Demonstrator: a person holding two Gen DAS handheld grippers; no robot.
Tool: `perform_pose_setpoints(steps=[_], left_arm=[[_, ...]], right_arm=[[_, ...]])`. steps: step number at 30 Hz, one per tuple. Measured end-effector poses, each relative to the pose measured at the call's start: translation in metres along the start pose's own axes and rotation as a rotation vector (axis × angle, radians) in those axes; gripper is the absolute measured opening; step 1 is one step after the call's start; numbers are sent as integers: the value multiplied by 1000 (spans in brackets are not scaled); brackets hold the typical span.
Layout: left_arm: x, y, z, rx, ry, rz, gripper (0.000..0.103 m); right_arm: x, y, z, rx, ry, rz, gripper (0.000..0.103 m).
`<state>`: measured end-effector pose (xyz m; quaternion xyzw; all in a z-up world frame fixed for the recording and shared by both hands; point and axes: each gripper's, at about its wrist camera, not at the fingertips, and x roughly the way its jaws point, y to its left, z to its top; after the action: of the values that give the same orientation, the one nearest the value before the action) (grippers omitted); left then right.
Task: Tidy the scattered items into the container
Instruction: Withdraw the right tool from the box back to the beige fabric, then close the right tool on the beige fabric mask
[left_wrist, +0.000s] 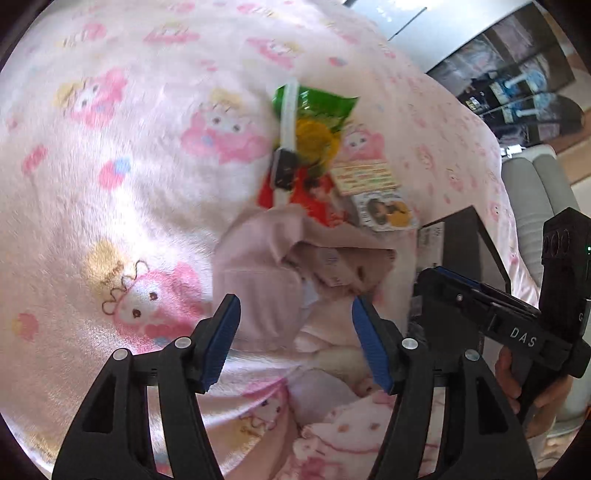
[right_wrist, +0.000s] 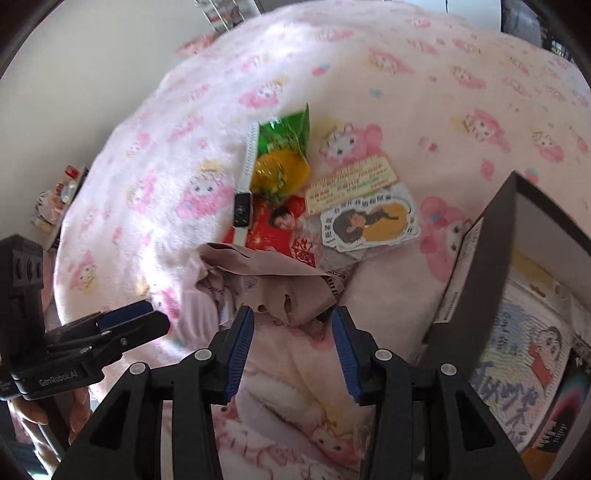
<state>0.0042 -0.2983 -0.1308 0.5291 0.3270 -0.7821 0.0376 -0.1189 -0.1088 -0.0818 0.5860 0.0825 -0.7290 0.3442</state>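
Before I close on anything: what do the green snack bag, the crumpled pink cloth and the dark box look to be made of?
Green snack bag: glossy plastic or foil film, by its bright glints and creases.
Crumpled pink cloth: soft matte fabric, folding loosely; a small hole shows.
Dark box: seemingly rigid matte cardboard, with straight edges and a stuck-on white label.

A pink cartoon-print blanket (right_wrist: 424, 92) carries a crumpled garment (right_wrist: 269, 280), snack packets (right_wrist: 284, 155), cards (right_wrist: 351, 184) and a dark box (right_wrist: 491, 258).

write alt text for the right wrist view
The open right gripper hovers over a crumpled beige cloth on a pink cartoon blanket. Beyond lie a green snack bag, smartwatch and stickers; a dark box sits right.
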Motion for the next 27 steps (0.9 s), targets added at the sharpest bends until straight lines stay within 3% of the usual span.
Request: perform_pose_setpoints(steps=[6,14,16,18,20,21,24,26,27], left_arm=[[36,22,7,-76,54,-30,65],[59,34,16,-134,73,-101,75],[61,30,18,-115,68,-108,66],[58,24,18,-83,52,-135,28],[56,19,18,-74,52,-183,13],[53,17,18,-66,45,-200,8],[41,4,16,-19,20,-224,6],[32,1,16,-12,-2,-211,6],[28,2,15,-24,-17,-167,8]], right_arm=[[41,-5,14,31,76,-19,56],[82,-12,21,63,179,-16,56],[86,-9,22,49,190,-16,57],[84,-7,24,31,173,-3,56],[80,-6,24,27,151,14,45],[78,-6,24,23,138,10,33],[68,-3,21,6,98,54,15],[60,2,19,-16,73,78,13],[56,5,18,-27,61,72,12]])
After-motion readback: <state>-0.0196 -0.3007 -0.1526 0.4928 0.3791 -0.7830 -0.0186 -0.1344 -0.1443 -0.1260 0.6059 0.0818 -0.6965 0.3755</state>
